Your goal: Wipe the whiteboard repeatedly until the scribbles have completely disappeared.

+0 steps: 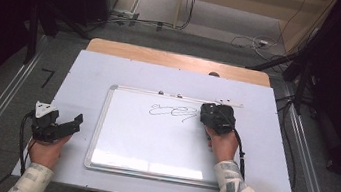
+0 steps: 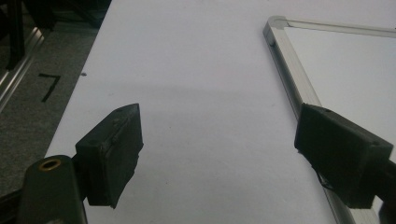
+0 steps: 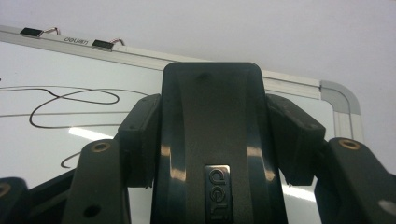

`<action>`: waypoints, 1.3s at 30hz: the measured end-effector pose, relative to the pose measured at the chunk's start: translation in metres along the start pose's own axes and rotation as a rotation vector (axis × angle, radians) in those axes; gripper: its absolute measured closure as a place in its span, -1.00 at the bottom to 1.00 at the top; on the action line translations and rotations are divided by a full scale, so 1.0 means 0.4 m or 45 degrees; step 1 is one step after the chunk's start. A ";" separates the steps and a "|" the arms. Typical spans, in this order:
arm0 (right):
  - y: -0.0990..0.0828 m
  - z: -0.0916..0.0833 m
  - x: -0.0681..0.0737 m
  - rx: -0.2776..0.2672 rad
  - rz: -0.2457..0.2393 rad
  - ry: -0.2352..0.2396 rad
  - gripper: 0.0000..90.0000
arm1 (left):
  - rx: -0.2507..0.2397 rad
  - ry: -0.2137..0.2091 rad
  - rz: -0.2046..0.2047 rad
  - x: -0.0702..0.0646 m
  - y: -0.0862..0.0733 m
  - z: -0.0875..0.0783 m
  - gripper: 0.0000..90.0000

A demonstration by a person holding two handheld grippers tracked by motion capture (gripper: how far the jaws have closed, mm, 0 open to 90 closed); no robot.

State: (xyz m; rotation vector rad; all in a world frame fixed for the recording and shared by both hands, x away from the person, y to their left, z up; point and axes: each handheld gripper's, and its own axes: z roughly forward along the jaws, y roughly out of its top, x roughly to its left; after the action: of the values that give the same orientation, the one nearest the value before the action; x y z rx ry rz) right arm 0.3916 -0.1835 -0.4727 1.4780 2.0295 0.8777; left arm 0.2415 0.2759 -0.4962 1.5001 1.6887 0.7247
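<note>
- The desk [image 1: 173,58] is a wooden slab with rounded far corners, mostly hidden under a smooth, matte white sheet [image 1: 91,72] that covers it to its near edge.
- A rectangular whiteboard [image 1: 152,139] lies flat on the sheet at the middle. Its face is glossy and throws back ceiling light near the bottom edge; its frame is ribbed silver metal with rounded grey corner caps.
- A looping black marker scribble [image 1: 172,110] sits on the upper part of the board, just left of the right gripper.
- The right gripper [image 1: 217,117] is black and blocky, resting over the board's upper right area, held from below by the right hand [image 1: 223,145] in a patterned sleeve.
- In the right gripper view, its fingers [image 3: 137,140] are clenched on both sides of a dark, glossy, round-topped eraser [image 3: 215,140] with a small embossed metal logo plate; the eraser stands on the board near the top right corner.
- The left gripper [image 1: 60,126] is held above the bare sheet, just left of the board's frame, with a grey three-cornered plate on top. The left hand [image 1: 45,151] holds it.
- Its fingers [image 2: 112,154] are released, spread wide with nothing between them; the pads are flat, matte black rubbery blocks.
- Two small black clips [image 3: 103,44] sit on the board's top rail.
</note>
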 end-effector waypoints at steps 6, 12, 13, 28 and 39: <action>0.003 0.021 0.005 0.017 -0.006 -0.011 -0.13 | -0.001 -0.001 -0.002 0.001 0.000 0.001 -0.65; 0.002 0.036 0.008 0.034 -0.018 -0.012 -0.13 | 0.000 -0.002 -0.001 0.001 0.000 0.000 -0.65; 0.001 0.038 0.009 0.041 -0.012 -0.012 -0.13 | 0.000 -0.002 -0.001 0.001 0.000 0.000 -0.65; -0.002 0.042 0.005 0.040 0.004 0.002 -0.14 | -0.001 -0.002 0.000 0.000 0.000 0.002 -0.65; -0.002 0.042 0.003 0.041 0.009 0.009 -0.16 | 0.003 -0.004 0.003 0.000 0.000 0.003 -0.65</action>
State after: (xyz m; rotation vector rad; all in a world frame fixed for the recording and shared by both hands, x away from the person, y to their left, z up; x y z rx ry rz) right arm 0.4024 -0.1788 -0.4846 1.5022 2.0538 0.8576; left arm 0.2423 0.2759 -0.4969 1.5041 1.6864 0.7220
